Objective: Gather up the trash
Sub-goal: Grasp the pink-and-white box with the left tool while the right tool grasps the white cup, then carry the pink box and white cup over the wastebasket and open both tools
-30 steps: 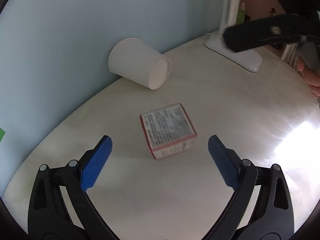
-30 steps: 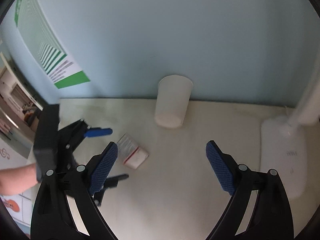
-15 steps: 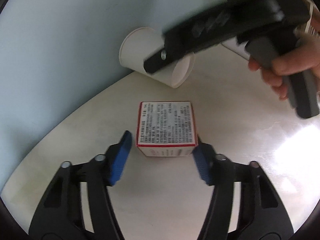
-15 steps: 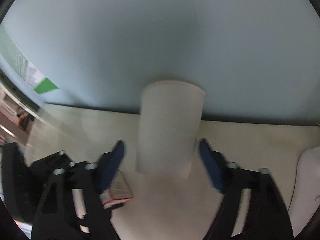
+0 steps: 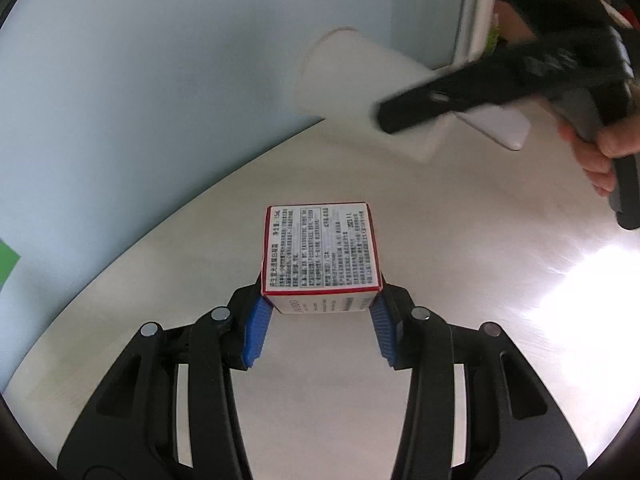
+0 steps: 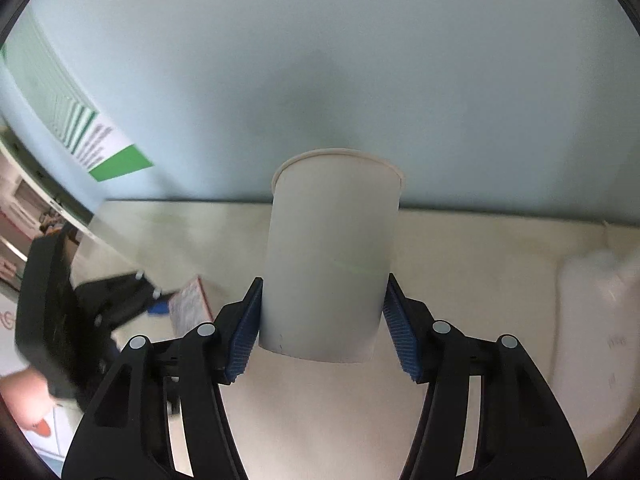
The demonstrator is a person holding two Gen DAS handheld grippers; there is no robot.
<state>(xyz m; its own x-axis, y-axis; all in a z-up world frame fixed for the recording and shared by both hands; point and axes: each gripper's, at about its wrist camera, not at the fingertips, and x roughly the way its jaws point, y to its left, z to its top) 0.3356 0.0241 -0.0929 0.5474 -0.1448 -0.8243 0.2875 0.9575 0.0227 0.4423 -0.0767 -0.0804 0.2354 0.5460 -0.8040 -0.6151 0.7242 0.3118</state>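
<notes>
A small white carton with a red border and printed text (image 5: 320,256) sits between the blue pads of my left gripper (image 5: 320,322). The jaws are still closing and both pads press on its near corners. A white paper cup (image 6: 332,256) is tipped with its rim away from the camera. My right gripper (image 6: 322,334) is also closing, and both its pads touch the cup's sides near the base. In the left wrist view the cup (image 5: 352,80) hangs above the table with the black right gripper (image 5: 440,100) across it. The right wrist view shows the carton (image 6: 190,308) at the lower left.
The cream table (image 5: 460,280) ends at a pale blue wall (image 5: 160,80). A white lamp base (image 6: 592,320) stands at the right, with its post (image 5: 472,12) rising by the wall. A person's hand (image 5: 600,152) grips the right tool. A green-and-white poster (image 6: 100,148) hangs on the left wall.
Both grippers went from wide open to closed in, the left onto the carton and the right onto the cup. The cup has come up from lying on the table.
</notes>
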